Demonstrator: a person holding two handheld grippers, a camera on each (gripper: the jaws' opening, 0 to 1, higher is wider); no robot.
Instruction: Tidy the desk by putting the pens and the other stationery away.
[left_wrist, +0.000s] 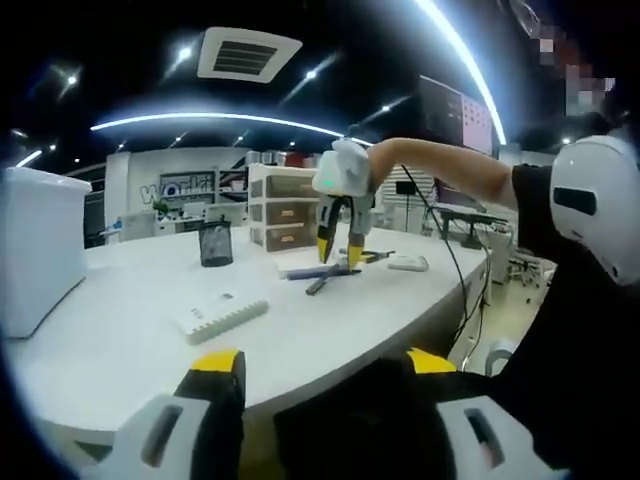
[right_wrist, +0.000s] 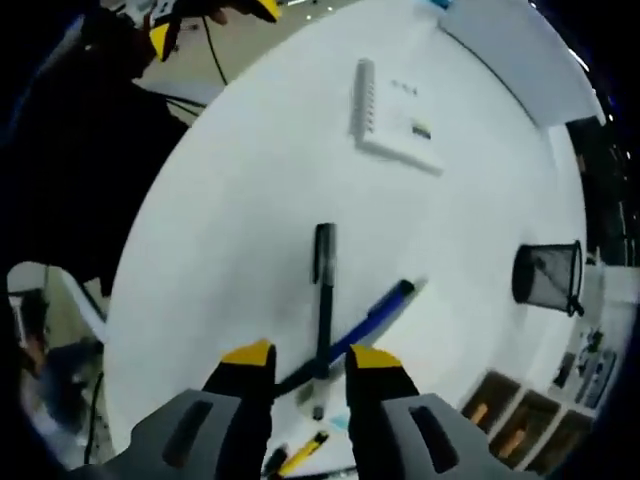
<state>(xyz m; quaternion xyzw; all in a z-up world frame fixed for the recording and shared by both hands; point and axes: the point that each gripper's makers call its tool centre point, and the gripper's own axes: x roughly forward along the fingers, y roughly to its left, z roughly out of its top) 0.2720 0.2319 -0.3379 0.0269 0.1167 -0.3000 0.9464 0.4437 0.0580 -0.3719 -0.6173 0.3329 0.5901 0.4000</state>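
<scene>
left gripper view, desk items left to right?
White box → white power strip → black mesh pen holder → drawer unit → right gripper over the pens → small white device.

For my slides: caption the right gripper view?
Open right gripper hovers above crossed black pen and blue pen on white desk.

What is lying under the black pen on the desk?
The black pen lies across a blue pen on the white desk. Where they cross sits between the right gripper's open jaws; the desk beneath is hidden.
</scene>
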